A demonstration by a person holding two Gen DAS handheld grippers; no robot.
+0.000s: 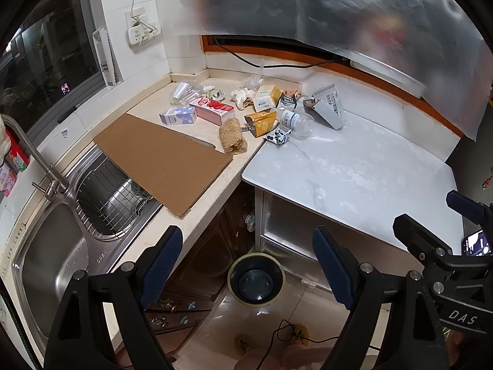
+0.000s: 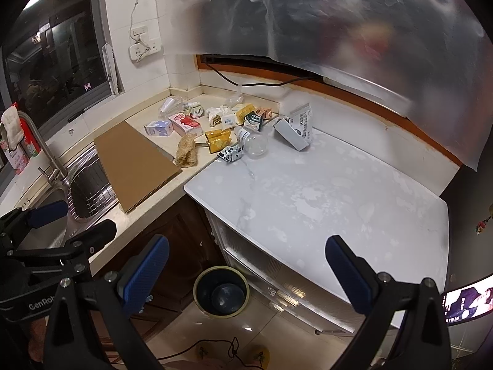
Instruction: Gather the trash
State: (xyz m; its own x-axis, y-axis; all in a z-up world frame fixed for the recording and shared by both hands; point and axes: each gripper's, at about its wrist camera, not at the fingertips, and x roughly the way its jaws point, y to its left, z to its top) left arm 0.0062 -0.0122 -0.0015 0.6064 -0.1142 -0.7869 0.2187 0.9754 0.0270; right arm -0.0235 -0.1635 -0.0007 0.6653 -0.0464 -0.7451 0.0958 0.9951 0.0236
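A heap of trash lies in the counter's far corner: a clear plastic bottle (image 1: 294,121) (image 2: 252,141), a yellow pouch (image 1: 262,123) (image 2: 218,140), a pink carton (image 1: 212,109) (image 2: 185,123), a purple-white carton (image 1: 178,116) (image 2: 158,129), a grey box (image 1: 328,108) (image 2: 295,132) and a loofah (image 1: 232,135) (image 2: 185,153). A dark bin (image 1: 256,277) (image 2: 221,291) stands on the floor below. My left gripper (image 1: 246,268) and right gripper (image 2: 246,274) are both open and hold nothing, well short of the trash, above the bin.
A brown cardboard sheet (image 1: 163,160) (image 2: 135,160) lies over part of the steel sink (image 1: 52,259) with its faucet (image 1: 34,157). The white marble tabletop (image 1: 354,172) (image 2: 323,203) spreads to the right. A translucent plastic sheet (image 1: 339,9) hangs overhead. Cables trail on the floor.
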